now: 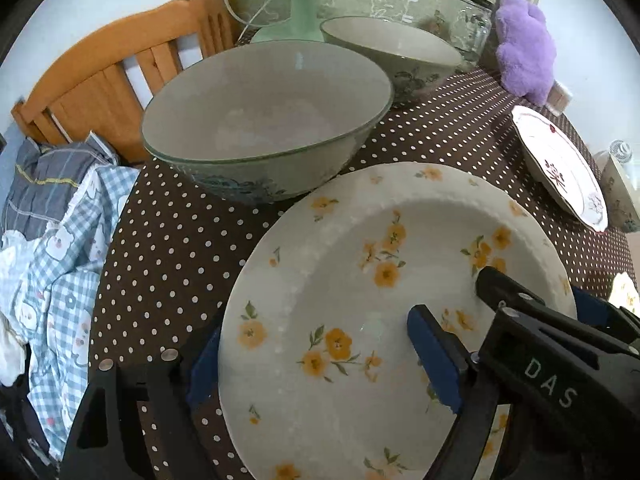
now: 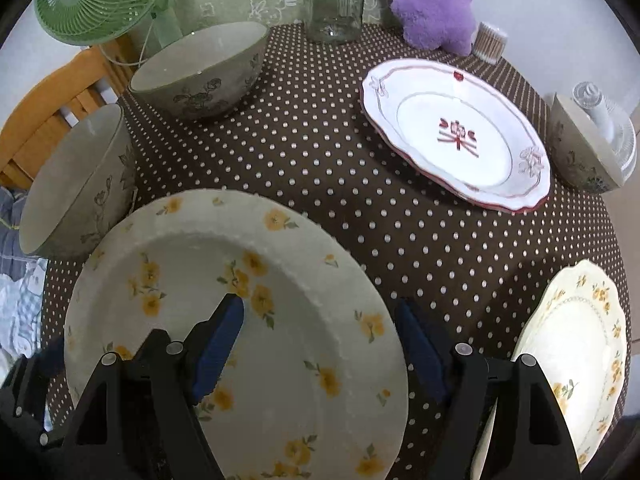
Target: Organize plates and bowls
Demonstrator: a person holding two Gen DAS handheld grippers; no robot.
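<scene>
A white plate with yellow flowers (image 1: 360, 280) (image 2: 224, 320) lies at the near left of the dotted table. My left gripper (image 1: 316, 354) straddles its left rim, jaws open, one blue pad over the plate and one outside it. My right gripper (image 2: 320, 344) straddles its right rim, jaws open the same way, and shows in the left wrist view (image 1: 520, 320). Two green-rimmed bowls (image 1: 264, 120) (image 1: 392, 60) stand behind the plate. A red-trimmed plate (image 2: 456, 132) lies at the far right. A cream flowered plate (image 2: 572, 352) lies near right. A small bowl (image 2: 580, 148) stands at the right edge.
A green fan (image 2: 104, 0), a glass jar (image 2: 336, 0), a purple plush (image 2: 436, 4) and a cotton swab tub (image 2: 490, 42) stand along the back. A wooden chair (image 1: 104, 80) with clothes (image 1: 52, 240) is left of the table.
</scene>
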